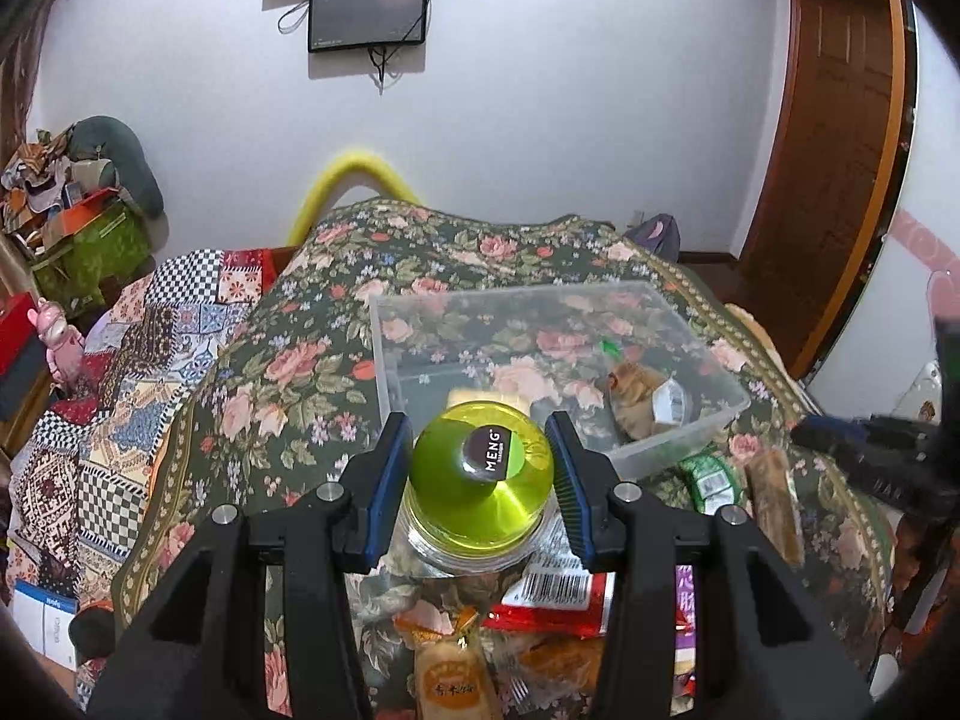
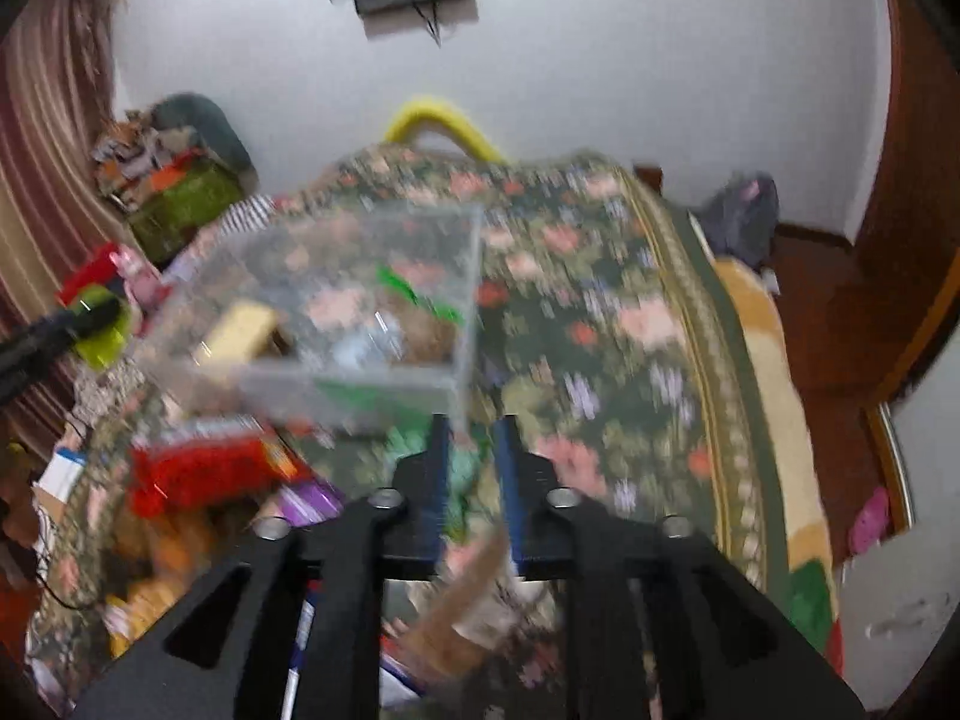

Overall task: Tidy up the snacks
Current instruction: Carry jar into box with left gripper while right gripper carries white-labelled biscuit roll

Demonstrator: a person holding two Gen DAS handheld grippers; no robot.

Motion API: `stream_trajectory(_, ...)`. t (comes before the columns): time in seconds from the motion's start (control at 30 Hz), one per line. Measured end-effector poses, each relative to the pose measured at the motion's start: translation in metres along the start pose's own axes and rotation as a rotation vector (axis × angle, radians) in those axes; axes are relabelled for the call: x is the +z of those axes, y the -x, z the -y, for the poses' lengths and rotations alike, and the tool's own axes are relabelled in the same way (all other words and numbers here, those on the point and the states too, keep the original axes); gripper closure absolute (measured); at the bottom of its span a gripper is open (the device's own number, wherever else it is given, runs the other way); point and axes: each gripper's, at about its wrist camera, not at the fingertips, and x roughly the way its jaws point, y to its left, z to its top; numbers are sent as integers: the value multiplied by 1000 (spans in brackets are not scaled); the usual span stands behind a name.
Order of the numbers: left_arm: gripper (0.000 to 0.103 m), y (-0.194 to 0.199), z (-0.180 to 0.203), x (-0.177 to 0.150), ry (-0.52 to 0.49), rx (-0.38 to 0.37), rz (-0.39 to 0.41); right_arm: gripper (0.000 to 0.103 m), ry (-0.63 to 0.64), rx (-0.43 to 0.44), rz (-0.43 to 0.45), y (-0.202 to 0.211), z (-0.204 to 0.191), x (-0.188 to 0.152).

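Green jelly cup [image 1: 480, 474] sits clamped in left fingers [image 1: 397, 468]; right fingers [image 2: 510, 468] closed.

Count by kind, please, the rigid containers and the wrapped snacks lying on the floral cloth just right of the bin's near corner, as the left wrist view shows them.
Clear plastic bin: 1
Clear jar with translucent green lid: 1
Green snack packet: 1
Long brown snack bar: 1
Total: 4
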Motion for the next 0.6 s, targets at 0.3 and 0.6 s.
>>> stream_trajectory(0.3, 57, -8, -3, -11, 15, -2, -36, 51, -65, -9, -110, -40, 15, -40)
stream_trajectory(0.6, 57, -10, 0, -15, 2, 8, -42, 70, -29, -50, -77, -34, 13, -43)
